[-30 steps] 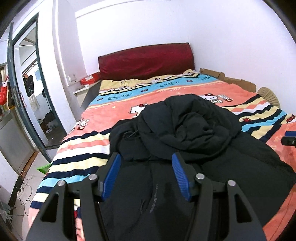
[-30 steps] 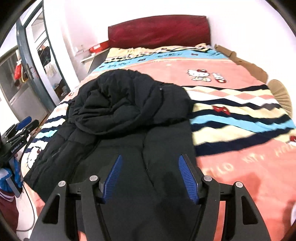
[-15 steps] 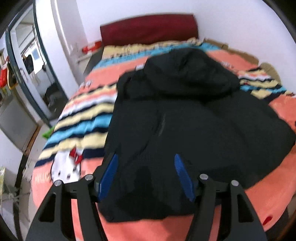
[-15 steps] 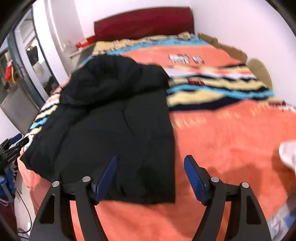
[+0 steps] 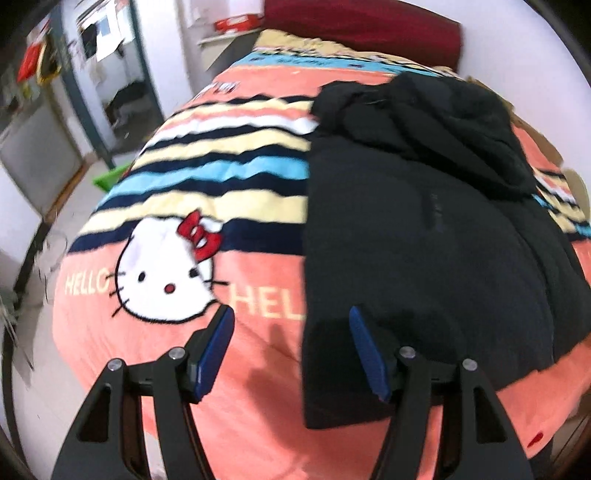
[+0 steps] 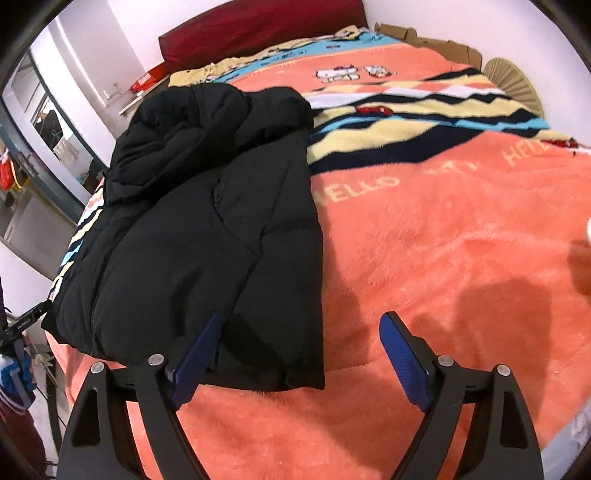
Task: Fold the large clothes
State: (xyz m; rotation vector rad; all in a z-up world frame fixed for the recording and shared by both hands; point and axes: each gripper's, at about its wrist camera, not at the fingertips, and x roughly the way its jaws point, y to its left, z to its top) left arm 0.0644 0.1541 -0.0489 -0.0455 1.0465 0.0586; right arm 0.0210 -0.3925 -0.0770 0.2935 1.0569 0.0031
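Note:
A black puffer jacket (image 5: 417,236) lies on the bed, its hood (image 5: 428,110) bunched at the far end and its hem toward me. My left gripper (image 5: 291,325) is open and empty above the jacket's near left hem corner. In the right wrist view the jacket (image 6: 207,236) fills the left half. My right gripper (image 6: 299,332) is open and empty over the jacket's near right hem corner (image 6: 306,373).
The bed has an orange Hello Kitty blanket (image 5: 166,273) with striped bands (image 6: 424,122). A dark red headboard (image 6: 258,26) stands at the far end. A doorway (image 5: 118,81) and floor lie left of the bed. A cardboard piece (image 6: 428,37) lies at the far right.
Both grippers have pulled back toward the foot of the bed and spread apart, the left toward the jacket's left hem corner, the right toward its right hem corner. Both stayed open.

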